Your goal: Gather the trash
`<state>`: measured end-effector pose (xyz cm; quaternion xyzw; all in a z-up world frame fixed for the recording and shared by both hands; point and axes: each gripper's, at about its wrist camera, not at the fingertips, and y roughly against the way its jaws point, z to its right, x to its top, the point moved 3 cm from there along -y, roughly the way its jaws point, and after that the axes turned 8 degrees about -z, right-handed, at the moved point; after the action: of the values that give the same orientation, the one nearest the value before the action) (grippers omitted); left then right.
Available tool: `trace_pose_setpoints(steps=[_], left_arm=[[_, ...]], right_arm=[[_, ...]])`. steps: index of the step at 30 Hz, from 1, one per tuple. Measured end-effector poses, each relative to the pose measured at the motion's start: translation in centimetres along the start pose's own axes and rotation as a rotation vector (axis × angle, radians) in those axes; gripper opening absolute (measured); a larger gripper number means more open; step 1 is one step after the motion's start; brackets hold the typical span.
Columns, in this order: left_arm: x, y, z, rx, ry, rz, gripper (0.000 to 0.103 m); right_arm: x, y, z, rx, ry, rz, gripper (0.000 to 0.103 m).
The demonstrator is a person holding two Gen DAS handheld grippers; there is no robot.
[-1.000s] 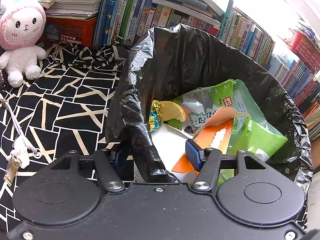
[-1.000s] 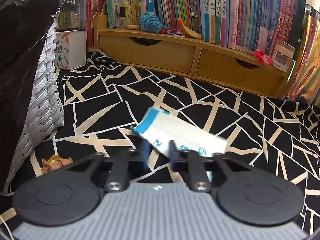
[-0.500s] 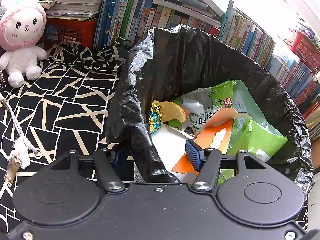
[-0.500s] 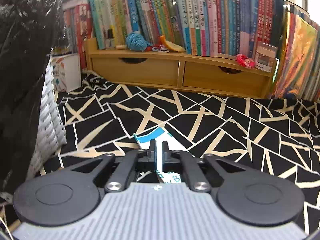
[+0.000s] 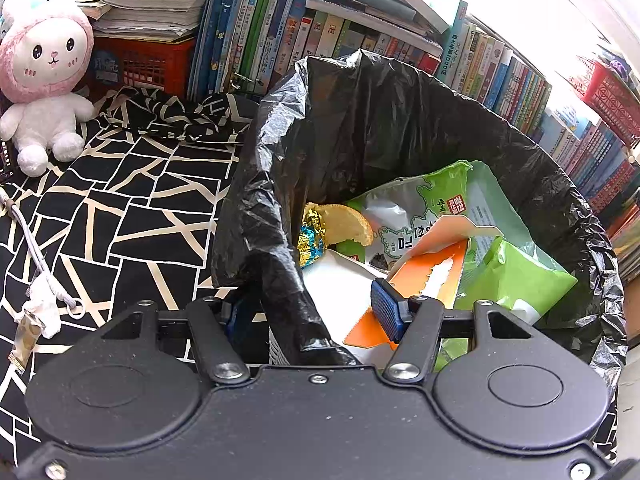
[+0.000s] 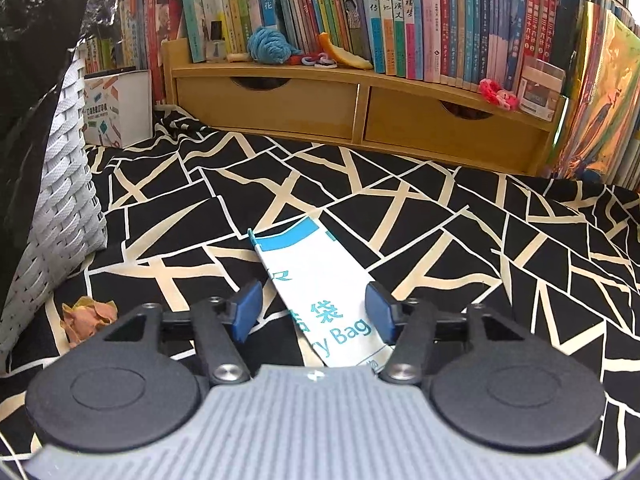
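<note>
Right wrist view, low middle: the white paper bag (image 6: 320, 288) lies flat on the black patterned cloth (image 6: 480, 240) between my right gripper (image 6: 314, 312) pads, which gape wide, ready to pinch it. My left gripper (image 5: 308, 312) straddles the black bin liner (image 5: 280, 280) rim, fingers spread, not clenched.

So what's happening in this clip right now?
A person with two handheld grippers is collecting trash. The left gripper straddles the near rim of the black bin liner, one finger inside and one outside; the bin already holds green snack bags and an orange carton. The right gripper is open, its fingers on either side of a white and blue paper bag lying on the patterned cloth. A crumpled orange wrapper lies beside the white basket.
</note>
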<state>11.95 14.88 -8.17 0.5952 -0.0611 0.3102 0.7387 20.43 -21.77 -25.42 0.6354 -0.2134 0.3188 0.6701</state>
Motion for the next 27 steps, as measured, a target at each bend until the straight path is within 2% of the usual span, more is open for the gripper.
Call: trace_pose_setpoints(steps=[2,3,4,5,6,7,8,10,17,27], left_arm=[[0.0,0.0,0.0,0.0,0.0,0.0,0.058],[0.0,0.0,-0.1,0.0,0.0,0.001,0.058],[0.0,0.0,0.0,0.0,-0.001,0.001,0.058],[0.0,0.0,0.0,0.001,-0.001,0.001,0.058],[0.0,0.0,0.0,0.001,-0.001,0.001,0.058],[0.0,0.0,0.0,0.001,-0.002,0.003,0.058],[0.1,0.0,-0.1,0.002,-0.003,0.004,0.058],[0.1,0.1,-0.1,0.002,-0.003,0.005,0.058],[0.1,0.1,0.0,0.003,-0.003,0.009,0.059],[0.1,0.1,-0.1,0.003,-0.004,0.011,0.059]], right_arm=[[-0.1,-0.1,-0.2,-0.007,0.009,-0.002,0.071],[-0.1,-0.1,-0.2,-0.01,0.011,-0.001,0.067],[-0.1,-0.1,-0.2,-0.012,0.008,0.001,0.054],[-0.1,-0.1,-0.1,-0.014,0.002,0.006,0.051],[-0.2,0.0,-0.1,-0.001,-0.005,0.01,0.045],[-0.2,0.1,0.0,0.012,-0.008,0.015,0.029],[-0.2,0.2,0.1,0.007,-0.014,0.02,0.02],[-0.2,0.6,0.0,-0.016,-0.026,0.046,0.012],[-0.2,2.4,1.2,0.03,-0.114,0.099,0.008],[0.3,6.9,2.3,0.162,-0.232,0.185,0.004]])
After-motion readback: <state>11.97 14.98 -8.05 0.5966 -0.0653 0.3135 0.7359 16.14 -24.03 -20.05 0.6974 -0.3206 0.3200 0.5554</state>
